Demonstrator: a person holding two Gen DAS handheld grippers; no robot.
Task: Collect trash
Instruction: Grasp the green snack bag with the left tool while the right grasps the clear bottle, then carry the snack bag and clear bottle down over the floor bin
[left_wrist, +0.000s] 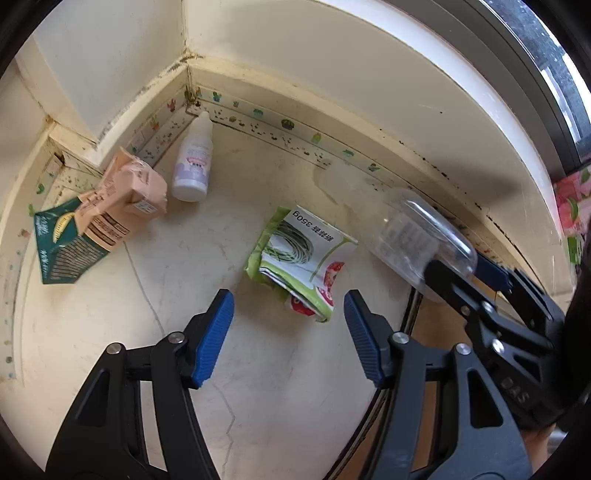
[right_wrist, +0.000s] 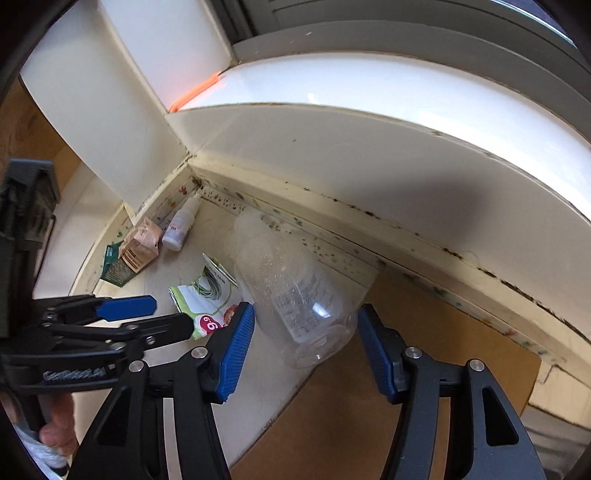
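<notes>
A: Clear plastic bottle (right_wrist: 295, 295) sits between the right gripper (right_wrist: 306, 332) pads, lifted over the counter (left_wrist: 258, 369) edge. Pads look pressed on its lower body, jaws about half spread. Light, thin wall, will dent and may slip.

B: Left gripper (left_wrist: 288, 332)?

A: Wide apart, nothing in it, hovering just short of the green noodle wrapper (left_wrist: 299, 254).

B: How would that one handle?

A: Flat crumpled film, soft, no weight. Likely pinch a raised fold at the near edge; flat parts would slide on the counter.

B: Other trash?

A: Crushed peach carton (left_wrist: 125, 203) on a dark green packet (left_wrist: 62, 243) by the corner, stiff-ish card, grab across the sides. Small white bottle (left_wrist: 192, 162) upright beside it, rigid, smooth, take it mid-body.
</notes>
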